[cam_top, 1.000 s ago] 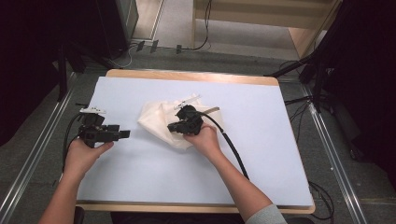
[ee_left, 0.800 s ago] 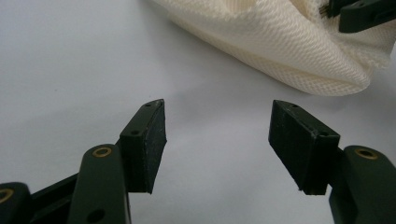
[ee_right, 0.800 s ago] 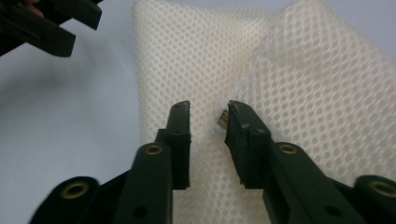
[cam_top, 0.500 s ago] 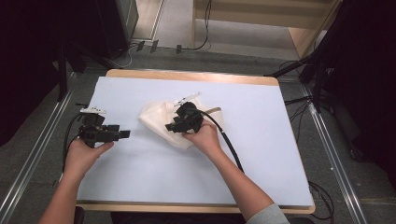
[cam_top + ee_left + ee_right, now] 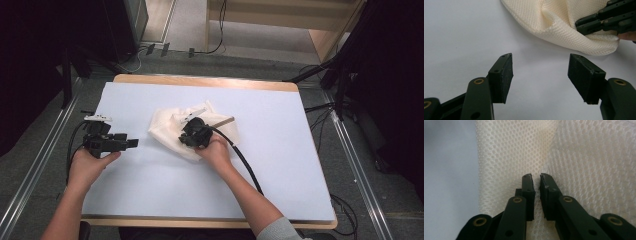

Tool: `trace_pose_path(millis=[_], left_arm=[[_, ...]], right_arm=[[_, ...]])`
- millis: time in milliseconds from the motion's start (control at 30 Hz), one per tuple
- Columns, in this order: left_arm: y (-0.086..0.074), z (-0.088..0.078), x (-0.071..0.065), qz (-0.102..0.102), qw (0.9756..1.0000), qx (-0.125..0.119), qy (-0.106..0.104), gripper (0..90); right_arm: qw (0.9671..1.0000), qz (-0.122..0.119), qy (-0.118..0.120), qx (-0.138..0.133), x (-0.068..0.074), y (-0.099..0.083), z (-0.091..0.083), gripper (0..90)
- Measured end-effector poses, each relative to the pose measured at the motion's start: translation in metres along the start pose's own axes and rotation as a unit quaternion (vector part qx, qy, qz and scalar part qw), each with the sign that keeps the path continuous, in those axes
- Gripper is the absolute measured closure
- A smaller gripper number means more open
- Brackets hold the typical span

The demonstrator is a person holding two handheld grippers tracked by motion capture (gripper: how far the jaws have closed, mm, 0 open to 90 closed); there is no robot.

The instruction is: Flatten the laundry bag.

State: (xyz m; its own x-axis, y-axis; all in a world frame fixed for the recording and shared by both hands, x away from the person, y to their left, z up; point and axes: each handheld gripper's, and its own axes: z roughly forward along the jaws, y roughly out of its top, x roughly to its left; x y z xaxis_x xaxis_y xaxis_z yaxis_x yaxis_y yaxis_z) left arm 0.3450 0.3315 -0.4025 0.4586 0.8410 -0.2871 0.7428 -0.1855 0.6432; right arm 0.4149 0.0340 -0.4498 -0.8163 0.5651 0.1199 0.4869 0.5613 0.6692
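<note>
- The cream mesh cloth (image 5: 170,129) lies bunched mid-tabletop (image 5: 280,165).
- The right claw (image 5: 536,181) rests on it, jaws nearly closed, pinching a fold.
- The left claw (image 5: 540,72) is spread wide beside the cloth's edge, its forearm low.

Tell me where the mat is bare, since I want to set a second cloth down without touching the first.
The right part of the blue mat, past the right gripper and its cable, is bare. So is the near strip between the two forearms. The middle is crowded: the cream mesh cloth lies there under the right gripper, with the open left gripper close beside it.
</note>
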Motion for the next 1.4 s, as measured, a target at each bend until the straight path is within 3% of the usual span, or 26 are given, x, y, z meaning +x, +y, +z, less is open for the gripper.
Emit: trace_pose_path(millis=[67,200,367,600,867,1000,1300,1400], left_arm=[[0.0,0.0,0.0,0.0,1.0,0.0,0.0,37.5],[0.0,0.0,0.001,-0.003,1.0,0.0,0.001,37.6],[0.0,0.0,0.001,-0.003,1.0,0.0,0.002,37.6],[0.001,0.0,-0.001,-0.001,1.0,0.0,0.001,37.7],[0.007,-0.001,-0.002,-0.002,1.0,-0.005,-0.001,38.3],[0.015,-0.001,-0.002,-0.007,0.9999,-0.005,-0.012,38.6],[0.029,0.002,-0.007,0.005,0.9998,-0.007,-0.016,39.3],[0.031,0.002,-0.004,0.008,0.9998,-0.007,-0.014,39.3]], right_arm=[[0.9999,0.01,0.003,0.002,-0.001,0.001,-0.002,86.5],[0.9993,0.02,0.032,-0.001,-0.002,0.003,-0.018,87.0],[0.9981,0.008,0.06,-0.014,0.007,-0.002,-0.052,86.9],[0.9952,0.003,0.094,-0.027,0.021,-0.03,-0.087,86.9],[0.9935,0.003,0.109,-0.034,0.034,-0.063,-0.112,86.8],[0.9937,0.003,0.108,-0.031,0.041,-0.078,-0.117,86.7],[0.9939,-0.001,0.108,-0.025,0.054,-0.115,-0.119,86.4],[0.9939,0.003,0.11,-0.011,0.056,-0.125,-0.116,86.2]])
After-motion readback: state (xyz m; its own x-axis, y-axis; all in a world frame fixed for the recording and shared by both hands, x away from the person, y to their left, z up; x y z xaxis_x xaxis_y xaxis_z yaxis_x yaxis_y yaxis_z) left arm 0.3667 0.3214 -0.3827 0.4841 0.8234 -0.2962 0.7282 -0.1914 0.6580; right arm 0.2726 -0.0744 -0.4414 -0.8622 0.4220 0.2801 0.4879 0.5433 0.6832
